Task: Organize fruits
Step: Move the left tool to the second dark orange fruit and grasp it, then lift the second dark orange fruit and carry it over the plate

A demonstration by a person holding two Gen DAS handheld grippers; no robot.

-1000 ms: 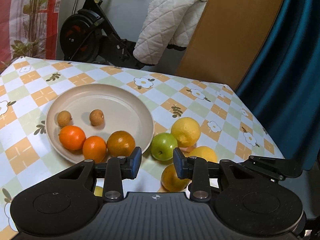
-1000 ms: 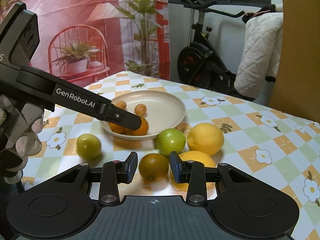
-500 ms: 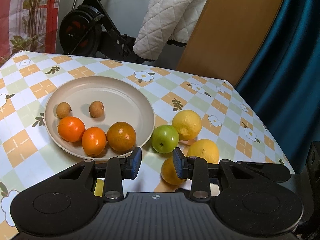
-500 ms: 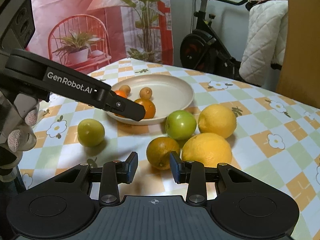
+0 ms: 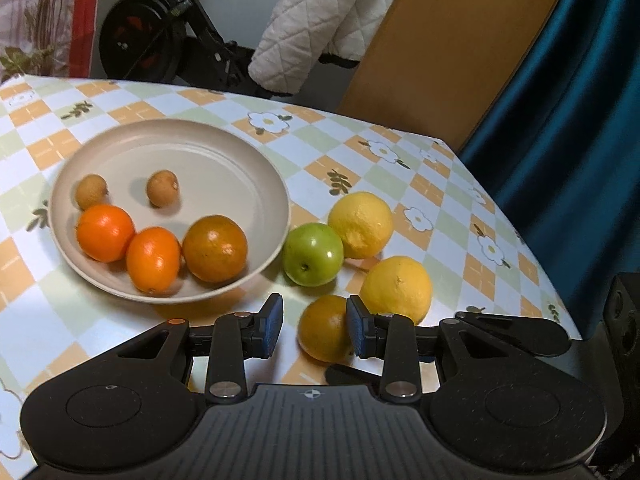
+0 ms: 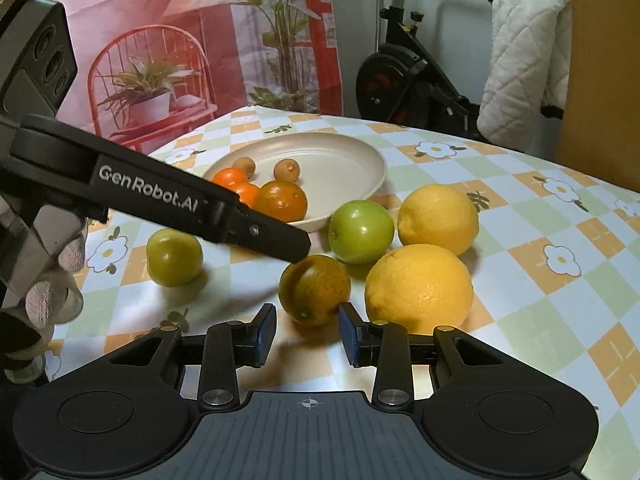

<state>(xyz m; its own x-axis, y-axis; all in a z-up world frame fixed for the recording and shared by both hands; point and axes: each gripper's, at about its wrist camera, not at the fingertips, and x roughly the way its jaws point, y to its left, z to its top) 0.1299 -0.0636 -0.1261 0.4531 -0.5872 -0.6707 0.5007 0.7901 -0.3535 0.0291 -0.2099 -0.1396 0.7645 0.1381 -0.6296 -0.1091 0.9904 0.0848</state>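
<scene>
Left wrist view looks down along my left gripper [image 5: 314, 322], its blue-padded jaws spread wide with nothing clamped; a dull, dimpled brownish orange [image 5: 324, 328] sits on the cloth by the right pad, partly hidden behind it, and I cannot tell whether pad and peel touch. Just beyond lie a smooth, glossy green apple [image 5: 314, 254] and two pebbly-skinned lemons, the far lemon [image 5: 360, 224] touching the apple and the near lemon [image 5: 396, 290] just beside the brownish orange. A matte beige plate [image 5: 224, 152], round with a raised rim, holds two bright oranges [image 5: 106, 232], a darker orange [image 5: 215, 248] against its near rim, and two small rough brown fruits [image 5: 162, 188]. The glossy checked tablecloth [image 5: 448, 208] with flower prints ends at an edge to the right, close behind the lemons. From the right wrist view, my right gripper [image 6: 307, 334] is also spread wide and holds nothing, the same brownish orange lying just ahead of its pads. The left gripper's black finger reaches in from the left with its tip right above that orange. A second small green fruit [image 6: 174, 256] sits alone on open cloth to the left, well apart from the cluster, with bare cloth around it.
</scene>
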